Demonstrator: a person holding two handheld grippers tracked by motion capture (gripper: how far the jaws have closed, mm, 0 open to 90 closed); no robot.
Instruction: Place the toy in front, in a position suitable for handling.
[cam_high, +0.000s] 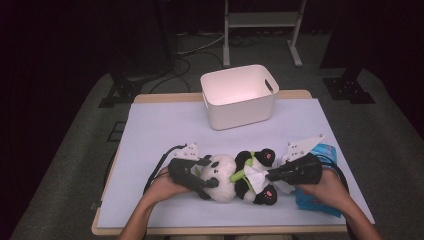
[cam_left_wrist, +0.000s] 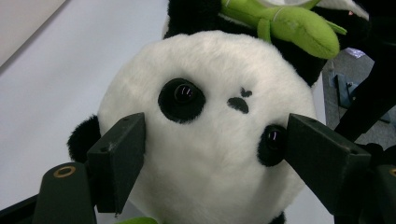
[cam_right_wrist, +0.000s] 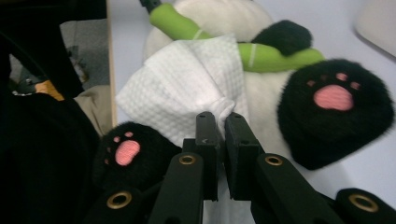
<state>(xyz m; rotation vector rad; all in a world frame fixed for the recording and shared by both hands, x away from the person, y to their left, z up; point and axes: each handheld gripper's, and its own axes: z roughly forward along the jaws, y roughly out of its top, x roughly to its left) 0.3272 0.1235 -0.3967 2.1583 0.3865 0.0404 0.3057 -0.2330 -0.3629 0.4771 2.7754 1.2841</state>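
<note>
White wipe sits pinched in the closed right tongs on the belly of the toy panda lying on the desk, left tongs clamping its head, so wiping looks underway, unfinished.

Left gripper with jaws spread wide, right gripper with jaws pinched together, both forearms low

fluffy plush panda, waffle-textured wipe
</note>
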